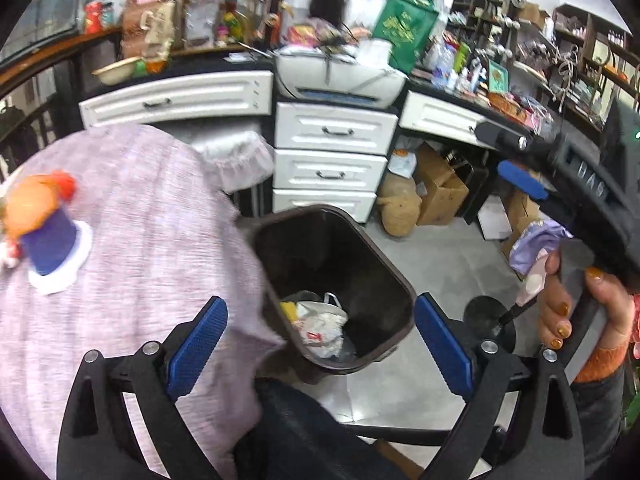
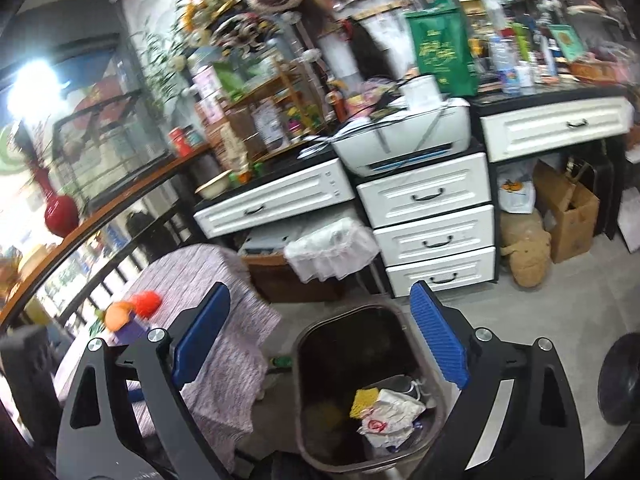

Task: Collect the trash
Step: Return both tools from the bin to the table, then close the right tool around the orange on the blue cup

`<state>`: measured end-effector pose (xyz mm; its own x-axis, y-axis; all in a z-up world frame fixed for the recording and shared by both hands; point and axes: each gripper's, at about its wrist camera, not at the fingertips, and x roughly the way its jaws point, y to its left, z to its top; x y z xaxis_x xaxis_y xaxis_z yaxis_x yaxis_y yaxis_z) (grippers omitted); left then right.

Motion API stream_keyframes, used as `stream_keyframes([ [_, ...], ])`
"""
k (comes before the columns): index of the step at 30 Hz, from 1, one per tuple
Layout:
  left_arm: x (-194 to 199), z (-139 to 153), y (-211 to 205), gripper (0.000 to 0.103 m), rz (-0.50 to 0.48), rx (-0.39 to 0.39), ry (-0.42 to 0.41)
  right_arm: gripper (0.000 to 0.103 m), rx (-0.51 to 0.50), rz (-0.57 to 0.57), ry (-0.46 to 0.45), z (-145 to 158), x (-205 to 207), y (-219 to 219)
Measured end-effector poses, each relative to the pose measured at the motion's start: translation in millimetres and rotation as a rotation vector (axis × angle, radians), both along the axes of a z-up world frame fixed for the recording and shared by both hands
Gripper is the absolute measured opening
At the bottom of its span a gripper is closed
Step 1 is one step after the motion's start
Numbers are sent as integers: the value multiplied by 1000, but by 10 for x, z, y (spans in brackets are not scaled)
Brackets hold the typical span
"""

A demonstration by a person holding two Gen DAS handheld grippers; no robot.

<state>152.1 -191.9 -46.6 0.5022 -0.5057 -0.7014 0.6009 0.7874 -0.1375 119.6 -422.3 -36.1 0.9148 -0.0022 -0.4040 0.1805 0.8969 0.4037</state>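
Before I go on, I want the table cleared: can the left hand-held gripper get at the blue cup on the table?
Probably yes. The left hand-held gripper is open and empty, and the blue cup stands in the open on the table, off to its left, nothing between them.

The near corner of the dark bin (image 2: pixel 344 360) is cut off by the lower edge in the right wrist view, and part of its rim is hidden behind a blue pad (image 2: pixel 440 344). What lies beneath the crumpled white wrapper (image 1: pixel 320 328) is covered. The orange and blue object (image 1: pixel 44 224) on the cloth-covered table (image 1: pixel 140 240) is smeared by motion blur; it is perhaps a toy. The shelf clutter (image 1: pixel 520 40) is too blurred to be told apart.
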Motion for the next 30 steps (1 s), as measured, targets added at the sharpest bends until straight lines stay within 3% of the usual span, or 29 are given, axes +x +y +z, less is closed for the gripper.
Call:
stream_keyframes([
  [13, 199, 246, 1427, 96, 303, -15, -86, 91, -88, 377, 53, 150, 420, 1135],
  [21, 378, 401, 2349, 96, 601, 10, -191, 92, -181, 565, 106, 117, 773, 2019],
  [25, 490, 369, 2794, 96, 713, 9, -169, 92, -255, 630, 95, 157, 969, 2463],
  [30, 578, 249, 3126, 96, 758, -14, -96, 92, -355, 675, 92, 186, 1299, 2931],
])
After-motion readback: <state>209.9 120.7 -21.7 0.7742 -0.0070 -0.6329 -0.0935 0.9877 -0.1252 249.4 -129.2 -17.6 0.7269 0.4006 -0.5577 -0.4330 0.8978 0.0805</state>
